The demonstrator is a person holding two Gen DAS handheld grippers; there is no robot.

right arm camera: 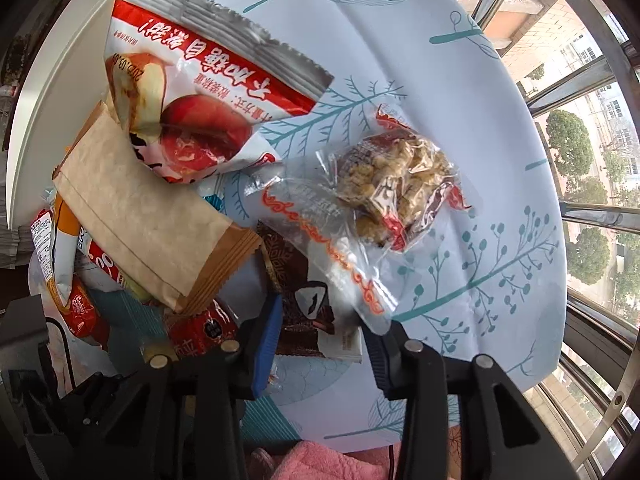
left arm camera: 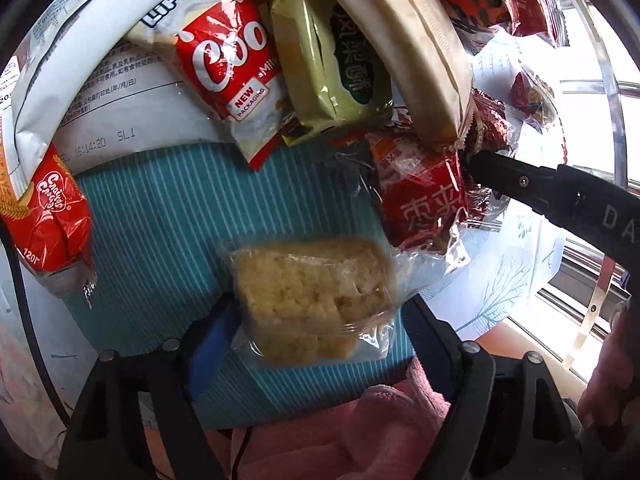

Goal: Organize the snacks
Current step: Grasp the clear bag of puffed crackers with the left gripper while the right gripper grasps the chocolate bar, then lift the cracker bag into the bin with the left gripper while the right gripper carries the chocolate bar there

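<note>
A clear-wrapped rice crisp block (left arm camera: 312, 296) lies on a blue striped mat (left arm camera: 160, 208). My left gripper (left arm camera: 320, 302) points down over it, and its pads meet the wrapper on both sides. In the right wrist view my right gripper (right arm camera: 320, 320) straddles a brown chocolate packet (right arm camera: 304, 308) with a white end, and its fingers sit against the packet's edges. One black finger (left arm camera: 512, 178) of the right gripper shows in the left wrist view, beside a red date packet (left arm camera: 420, 204).
Snacks are piled behind: a red-and-white cookie bag (left arm camera: 228, 64), a green packet (left arm camera: 332, 68), a brown paper pouch (right arm camera: 140, 208), a large red-and-white bag (right arm camera: 192, 120) and a clear bag of nut sweets (right arm camera: 400, 184). The leaf-print tablecloth (right arm camera: 480, 100) runs to windows on the right.
</note>
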